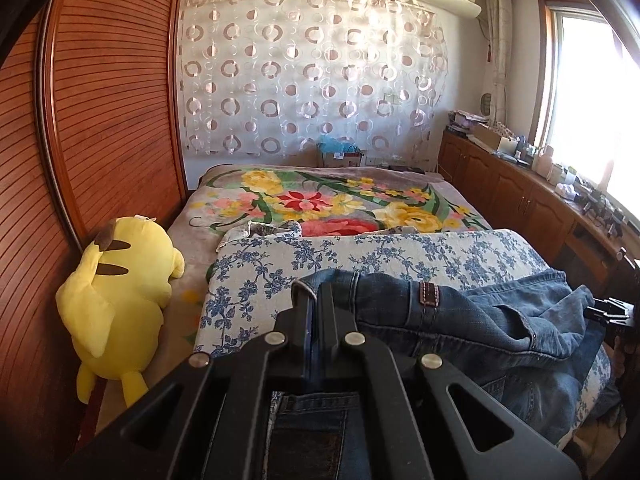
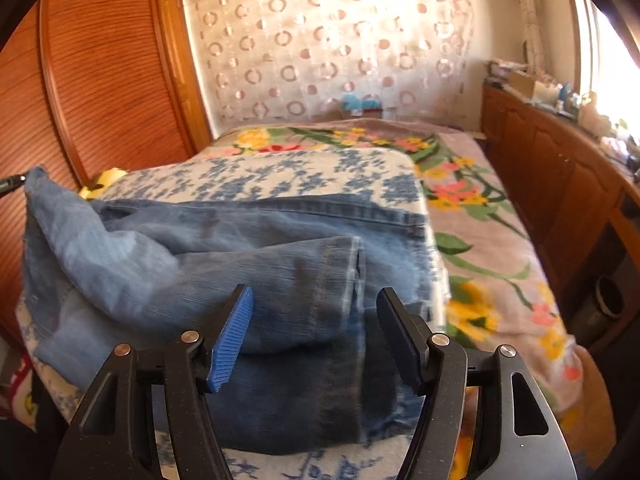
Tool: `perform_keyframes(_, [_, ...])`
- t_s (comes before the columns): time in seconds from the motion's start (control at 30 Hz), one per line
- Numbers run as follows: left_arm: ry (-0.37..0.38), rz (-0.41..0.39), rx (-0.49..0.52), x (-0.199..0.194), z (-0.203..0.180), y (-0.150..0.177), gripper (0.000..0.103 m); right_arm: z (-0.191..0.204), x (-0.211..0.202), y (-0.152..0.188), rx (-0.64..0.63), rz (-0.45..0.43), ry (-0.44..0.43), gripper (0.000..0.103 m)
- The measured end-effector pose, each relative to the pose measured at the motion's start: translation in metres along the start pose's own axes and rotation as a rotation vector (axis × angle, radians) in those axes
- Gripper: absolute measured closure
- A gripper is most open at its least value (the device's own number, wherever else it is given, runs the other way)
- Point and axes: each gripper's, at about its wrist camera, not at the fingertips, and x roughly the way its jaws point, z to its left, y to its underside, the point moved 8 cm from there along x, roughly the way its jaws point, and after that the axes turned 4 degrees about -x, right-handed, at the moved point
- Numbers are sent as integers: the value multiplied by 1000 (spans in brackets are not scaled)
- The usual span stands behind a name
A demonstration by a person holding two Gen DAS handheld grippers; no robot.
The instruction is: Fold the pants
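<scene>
Denim jeans (image 1: 480,320) clamped by left tongs (image 1: 314,300).

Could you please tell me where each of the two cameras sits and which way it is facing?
Left wrist: on the left gripper, facing up the bed toward the curtain; its fingers are shut on the jeans.
Right wrist: on the right gripper, facing the same way; its open fingers straddle a jeans leg.
Shared: jeans, blue-flowered pad, floral blanket, wardrobe.
</scene>
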Motion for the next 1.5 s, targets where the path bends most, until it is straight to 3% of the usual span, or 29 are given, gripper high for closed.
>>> perform_keyframes(0.1, [-10,-5,20,-2,0,1,103,3,3,1,-6,23,-13,67])
perform_keyframes(0.13, [-11,-6,26,-5,-1,2,103,2,2,0,-9,21,-6,84])
perform_keyframes(0.27, [-17,-20,48,-9,-3,2,103,-2,-16,-14,6,-38,-10,98])
perform_keyframes(0.4, [-18,-31,58,-9,-5,-1,103,-15,-43,-40,33,-124,24,101])
perform_keyframes(0.57, [-7,-17,58,7,-4,-6,103,-32,-53,-69,51,-161,83,101])
perform_keyframes(0.83, [-28,46,59,62,-2,-6,103,-48,-1,-94,31,-75,184,101])
perform_keyframes(1.0, [-46,107,56,104,0,0,103,-58,50,-91,28,6,226,101])
perform_keyframes(1.17, [-43,169,29,126,3,11,103,-67,77,-81,29,61,235,101])
perform_keyframes(1.2, [-37,179,21,127,4,12,102,-67,77,-79,29,65,233,99])
perform_keyframes(1.23, [-32,187,16,127,4,14,100,-66,77,-78,31,70,227,91])
perform_keyframes(1.3, [-27,186,21,122,3,15,93,-64,70,-74,43,75,207,75])
perform_keyframes(1.33, [-28,178,24,118,2,14,80,-62,65,-72,46,71,203,65])
perform_keyframes(1.37, [-28,163,26,115,3,13,59,-59,55,-68,45,57,199,64])
perform_keyframes(1.43, [-18,123,29,102,1,8,48,-52,40,-59,35,47,192,62])
perform_keyframes(1.47, [-10,108,29,96,-2,5,36,-49,34,-55,31,44,197,61])
perform_keyframes(1.5, [2,96,27,89,-4,3,34,-46,27,-51,30,38,200,60])
